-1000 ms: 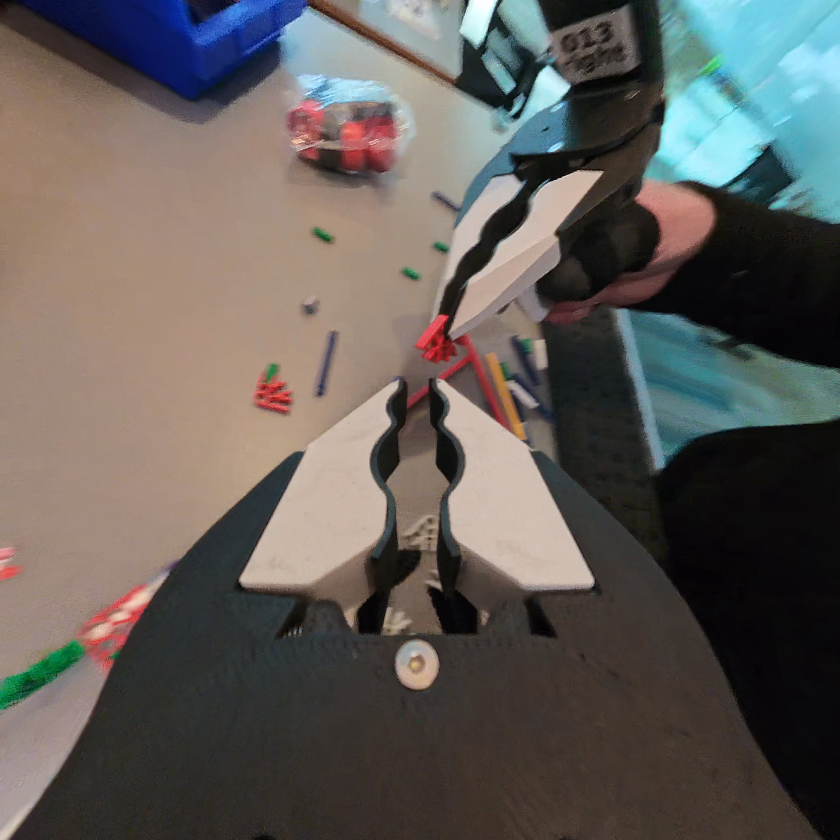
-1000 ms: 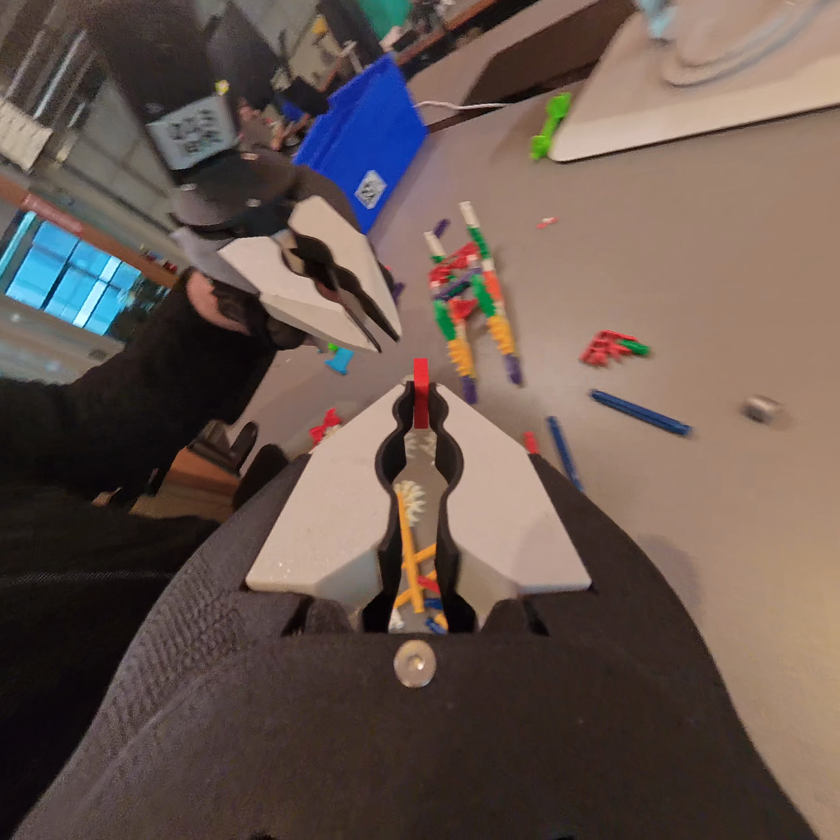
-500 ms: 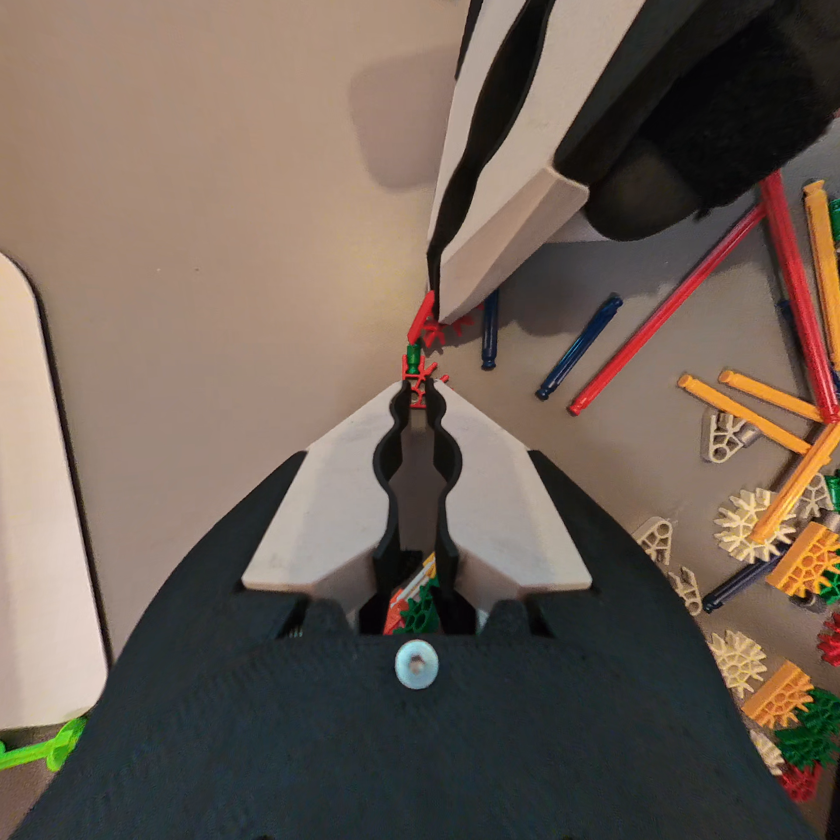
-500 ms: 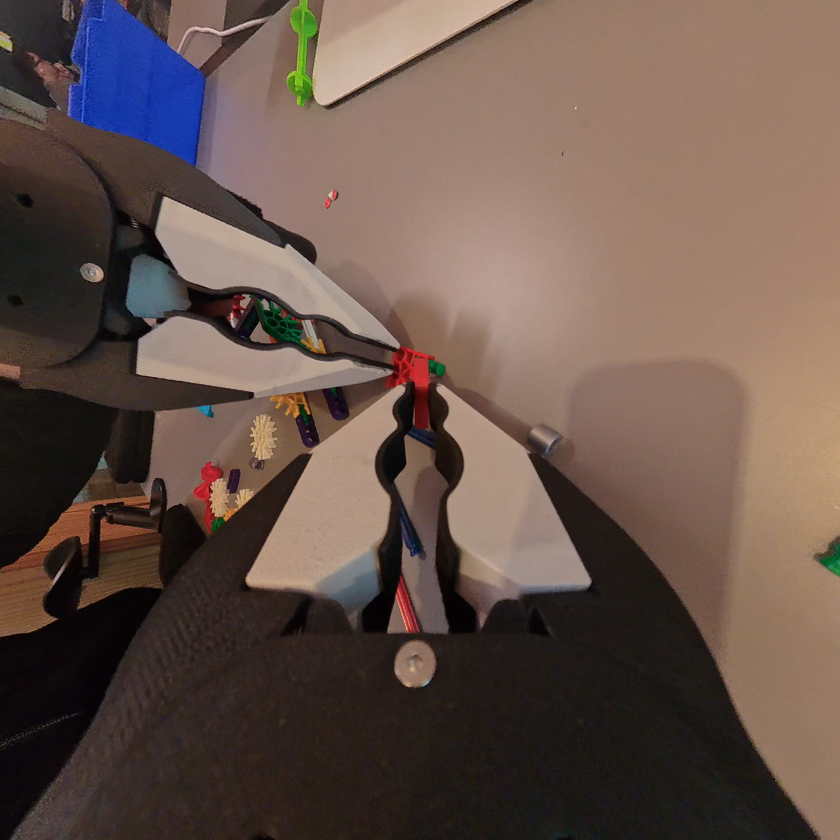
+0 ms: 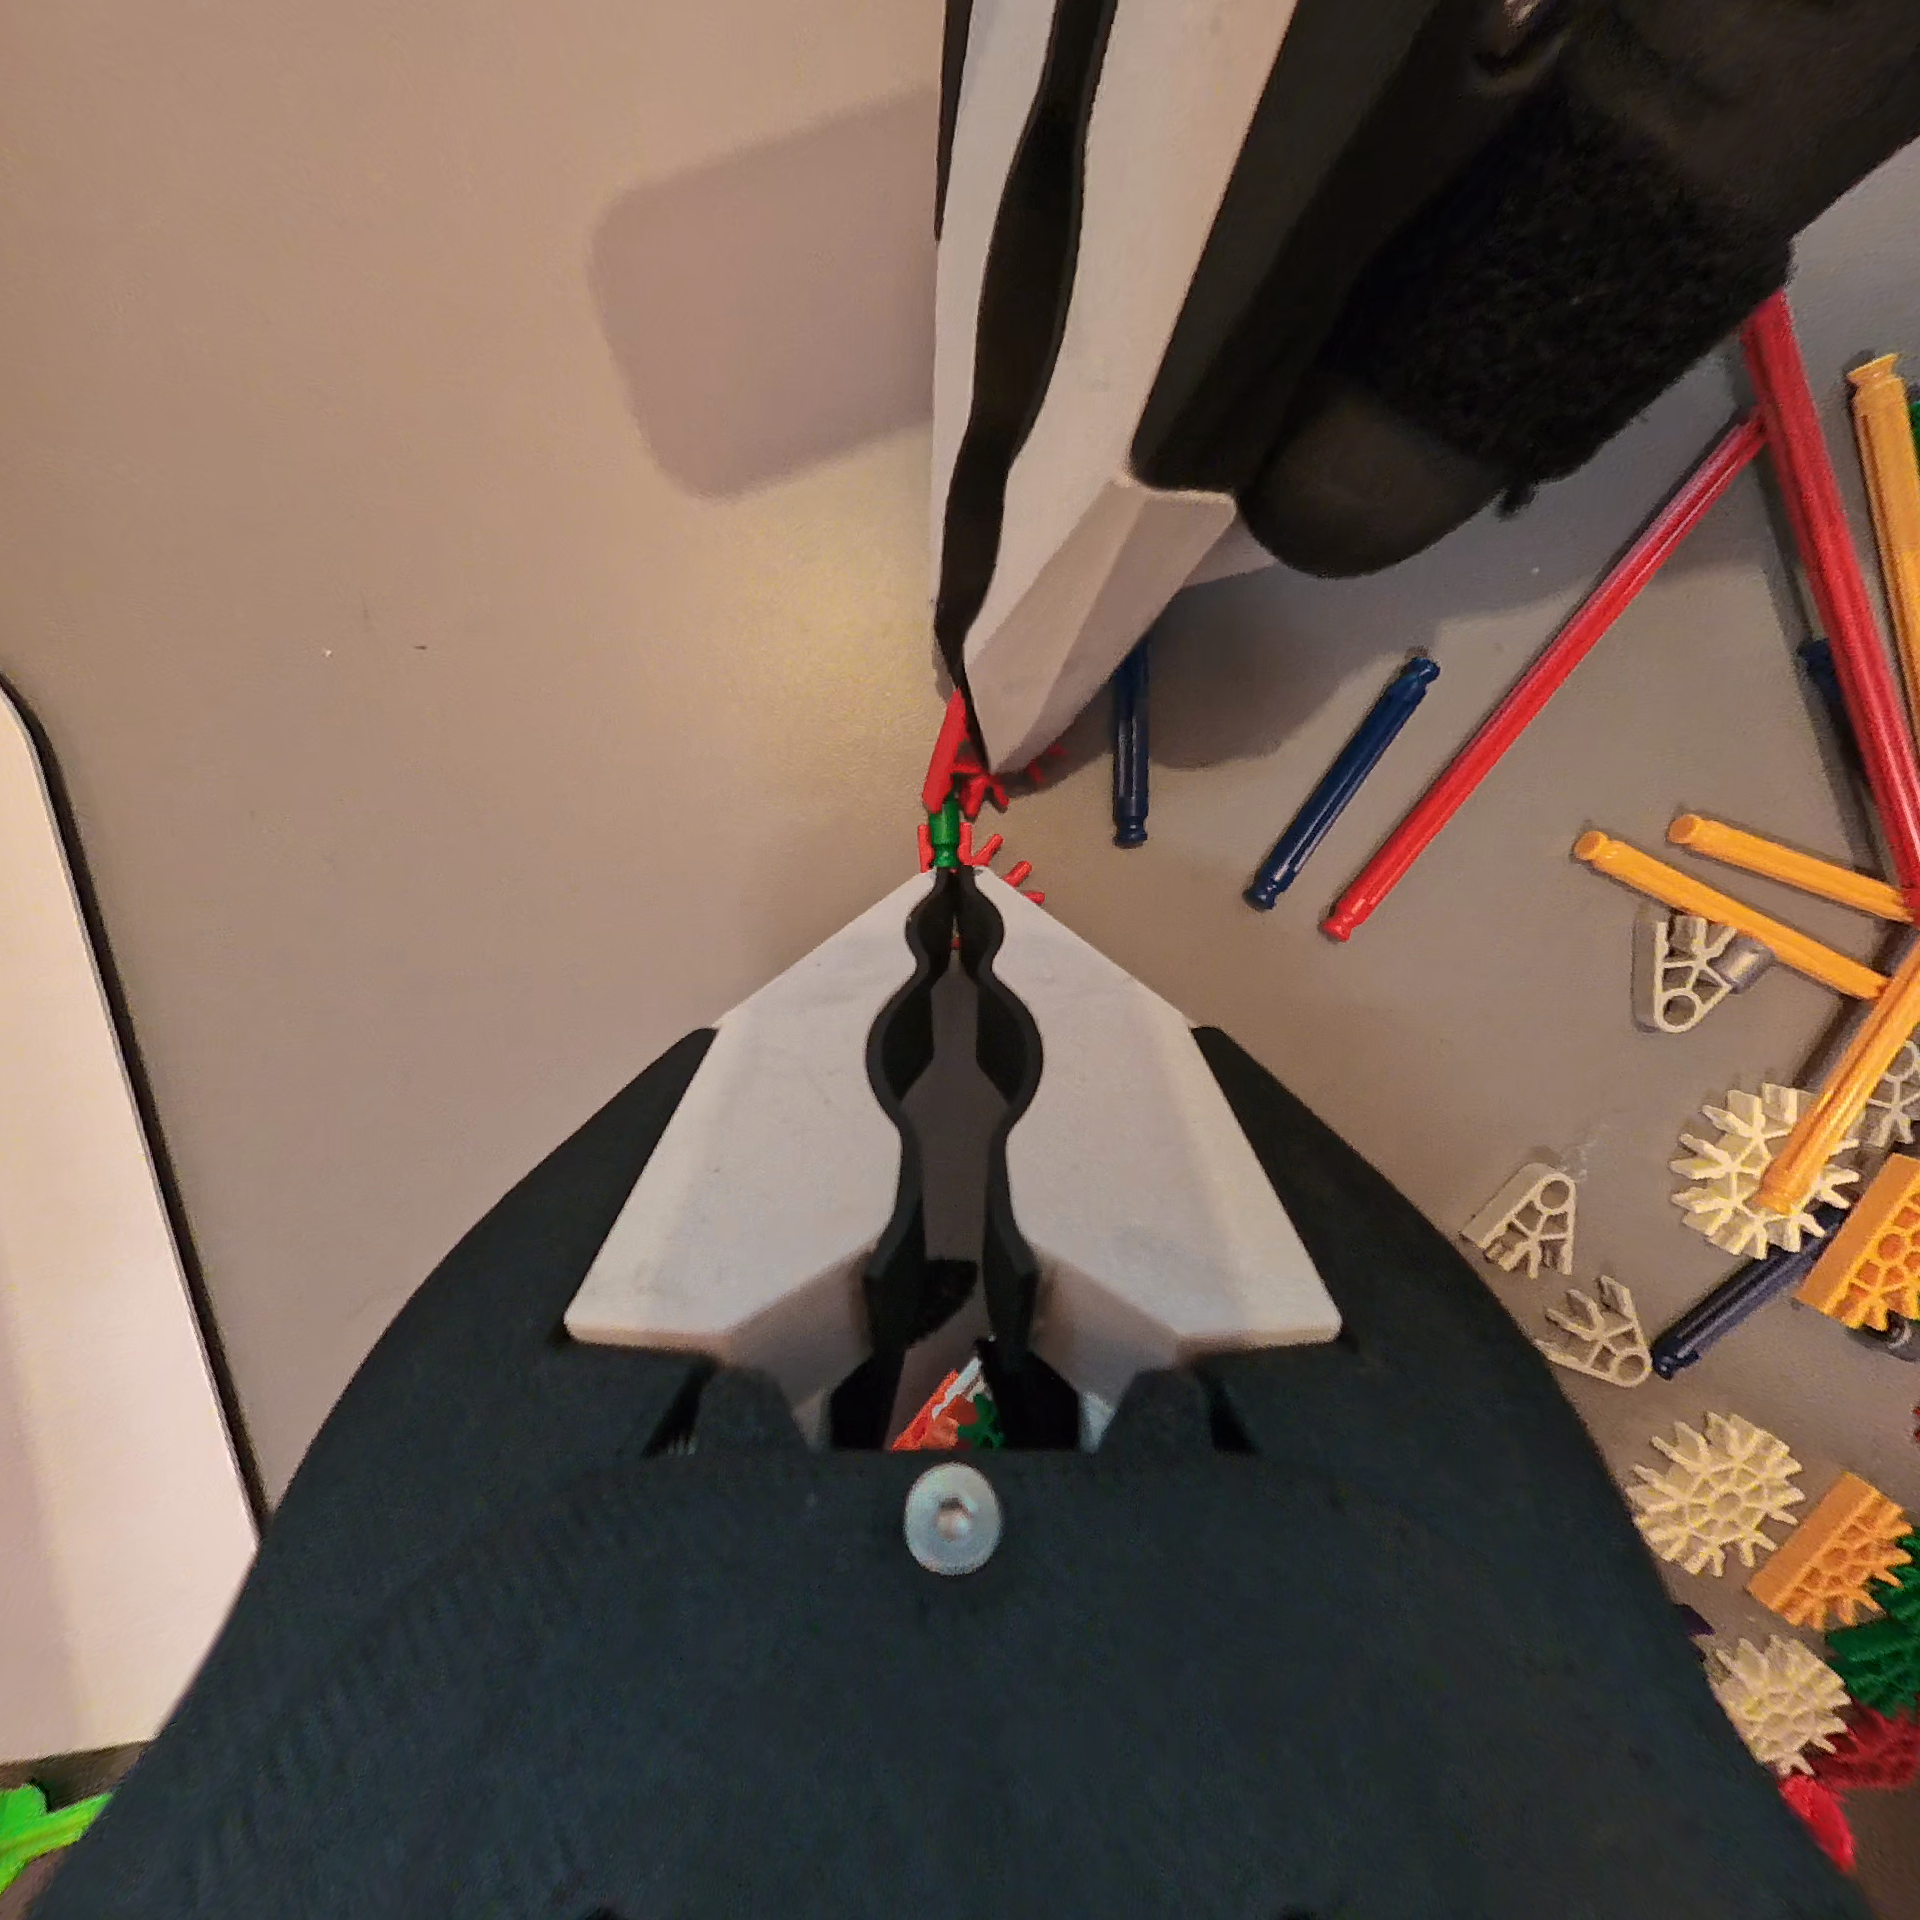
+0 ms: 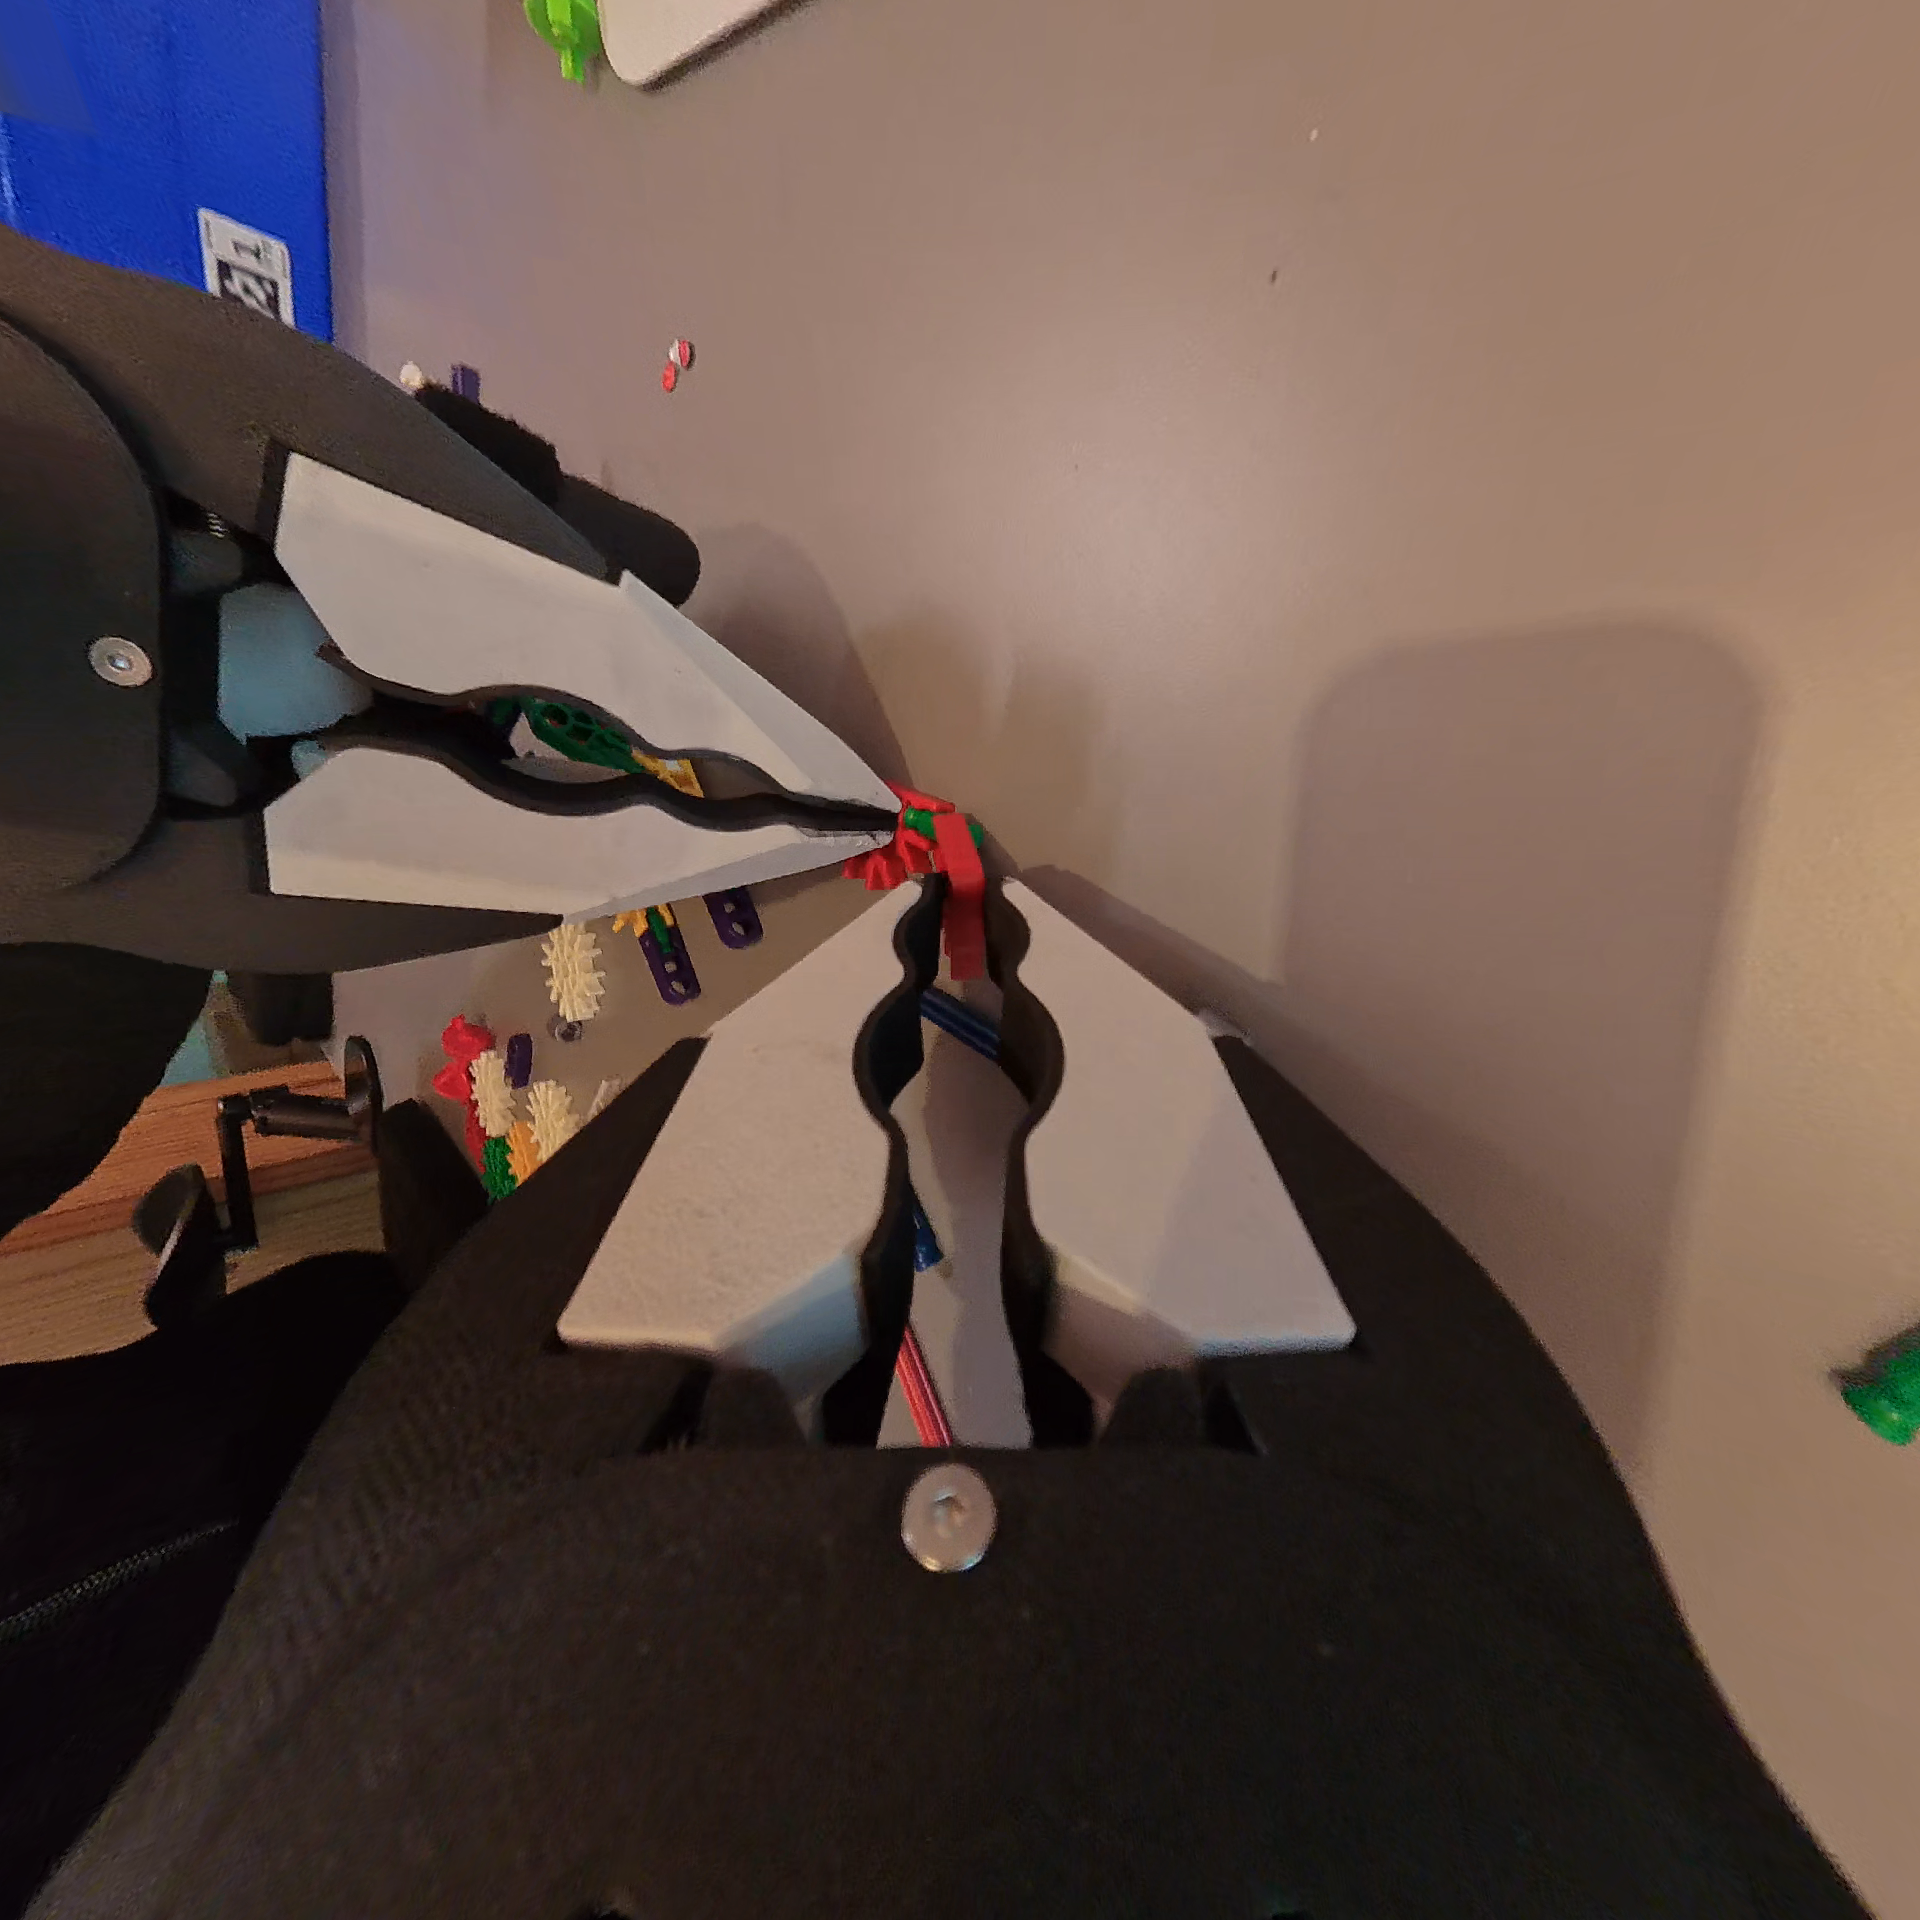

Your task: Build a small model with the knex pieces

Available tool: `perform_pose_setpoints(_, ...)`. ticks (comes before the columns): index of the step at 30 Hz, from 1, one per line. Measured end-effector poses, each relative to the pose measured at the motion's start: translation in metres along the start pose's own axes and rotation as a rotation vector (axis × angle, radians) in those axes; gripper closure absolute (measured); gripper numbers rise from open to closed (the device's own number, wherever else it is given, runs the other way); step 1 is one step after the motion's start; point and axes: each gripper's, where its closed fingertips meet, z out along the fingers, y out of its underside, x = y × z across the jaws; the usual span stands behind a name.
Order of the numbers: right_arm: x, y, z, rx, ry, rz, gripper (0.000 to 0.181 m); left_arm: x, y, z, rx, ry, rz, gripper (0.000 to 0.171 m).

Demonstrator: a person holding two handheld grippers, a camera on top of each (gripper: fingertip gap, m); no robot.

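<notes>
My left gripper (image 5: 951, 883) is shut on a small red connector (image 5: 985, 847) with a short green rod (image 5: 943, 829) sticking out of it. My right gripper (image 6: 961, 899) is shut on another red connector (image 6: 964, 925). The two grippers meet tip to tip just above the grey table (image 5: 416, 520), nearly at a right angle. The green rod's free end touches the right gripper's red connector (image 5: 948, 753). In the right wrist view the left gripper (image 6: 883, 821) comes in from the left, with the green rod (image 6: 920, 821) at its tip.
Loose blue rods (image 5: 1340, 779), long red rods (image 5: 1538, 686), yellow rods (image 5: 1745, 914) and white snowflake connectors (image 5: 1714, 1496) lie to the right. A white board (image 5: 83, 1143) lies at the left. A blue bin (image 6: 156, 156) stands beyond, and purple connectors (image 6: 670, 966) lie beneath the left gripper. My two grippers' fingertips are within a few centimetres of each other.
Both grippers came down from mid-air to just above the table. The left gripper, open a second ago, has shut on the red connector with the green rod, and the two pieces have closed up.
</notes>
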Motion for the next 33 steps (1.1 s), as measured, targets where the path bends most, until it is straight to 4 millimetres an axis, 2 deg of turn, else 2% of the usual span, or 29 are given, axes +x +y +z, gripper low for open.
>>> perform_pose_setpoints(2, 0.000, 0.000, 0.002, -0.010, 0.010, -0.010, 0.173, 0.001, -0.001, 0.001, 0.005, 0.002, 0.009, 0.171)
perform_pose_setpoints(9, -0.006, -0.005, 0.000, 0.014, -0.031, -0.015, 0.178, 0.001, -0.002, 0.001, 0.025, 0.011, 0.015, 0.171)
perform_pose_setpoints(17, -0.009, -0.004, 0.003, -0.069, -0.060, -0.016, 0.178, 0.002, -0.002, 0.002, 0.028, 0.017, 0.026, 0.171)
perform_pose_setpoints(33, 0.002, 0.000, 0.005, -0.099, 0.009, -0.017, 0.178, 0.003, -0.004, 0.003, 0.021, 0.016, 0.046, 0.171)
